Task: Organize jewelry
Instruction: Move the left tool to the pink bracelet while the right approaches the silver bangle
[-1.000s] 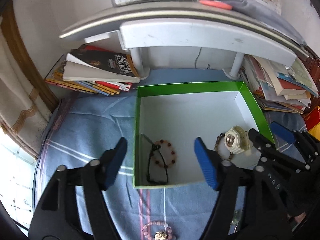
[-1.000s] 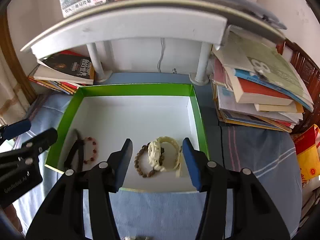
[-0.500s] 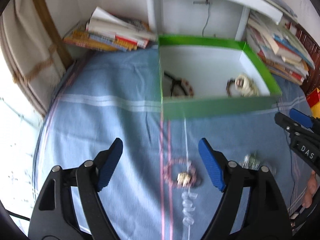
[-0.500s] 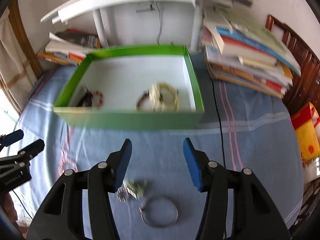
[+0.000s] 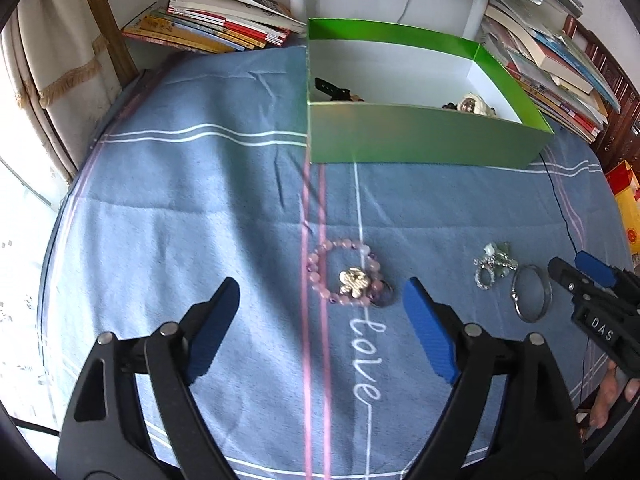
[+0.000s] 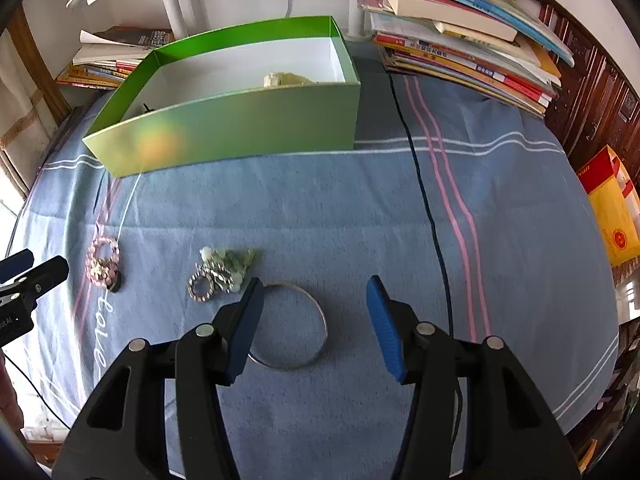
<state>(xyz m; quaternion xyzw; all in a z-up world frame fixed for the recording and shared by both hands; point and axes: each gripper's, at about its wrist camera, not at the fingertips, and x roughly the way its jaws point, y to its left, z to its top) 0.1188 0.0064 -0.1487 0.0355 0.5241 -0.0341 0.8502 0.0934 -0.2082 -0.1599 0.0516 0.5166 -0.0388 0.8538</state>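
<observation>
Left gripper (image 5: 322,322) open and empty, poised over the blue-clothed bench (image 5: 180,200) — pink bead bracelet (image 5: 344,274) dead ahead, just beyond the fingertips and roughly centred between the jaws. Bracelet flat on the cloth, gold charm (image 5: 354,281) uppermost; no marked long axis, so either side of the loop available to a pinch.

Right gripper (image 6: 314,322) likewise open and empty; silver bangle (image 6: 294,326) flat beneath it, near rim partly hidden behind the left finger. Bangle nearer the right hand, bracelet nearer the left.

Green-stone charm cluster (image 6: 218,270) between the two pieces, touching or almost touching the bangle — probable snag for a careless closure.

Green box (image 6: 224,92) farther back, well apart, already holding several pieces; black cable (image 6: 424,196) across the cloth to the right, off the likely path.
</observation>
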